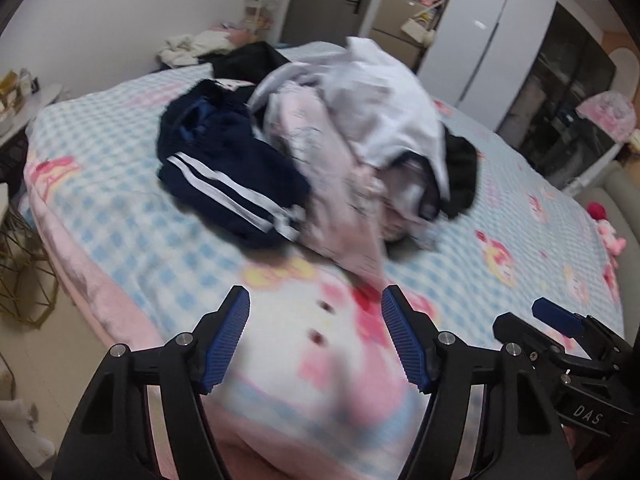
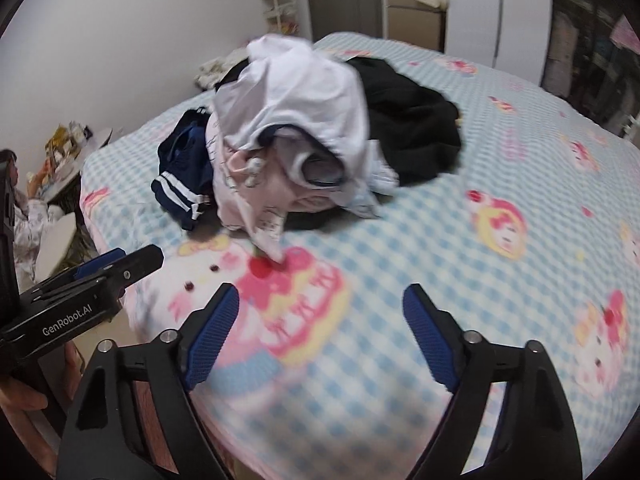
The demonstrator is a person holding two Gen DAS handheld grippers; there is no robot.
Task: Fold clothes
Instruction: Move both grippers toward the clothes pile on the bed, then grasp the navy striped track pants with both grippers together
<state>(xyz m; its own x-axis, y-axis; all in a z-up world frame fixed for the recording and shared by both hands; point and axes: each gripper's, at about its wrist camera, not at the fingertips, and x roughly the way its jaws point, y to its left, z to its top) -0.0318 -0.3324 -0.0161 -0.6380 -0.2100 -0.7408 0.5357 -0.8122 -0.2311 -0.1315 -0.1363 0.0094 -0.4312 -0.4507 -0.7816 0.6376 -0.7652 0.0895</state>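
Bed [image 1: 132,216] with checked cartoon blanket; clothes pile [image 1: 320,140] heaped mid-bed, away from the near edge. Left gripper [image 1: 316,336] and right gripper [image 2: 320,336] both spread, nothing between jaws, over the near edge.

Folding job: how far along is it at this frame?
Done: nothing looks folded; the clothes pile sits crumpled on the bed, with the navy striped garment, white garment and black garment heaped together. In hand: nothing; the left gripper and right gripper are both open and empty over the blanket, short of the pile. Left: every piece.
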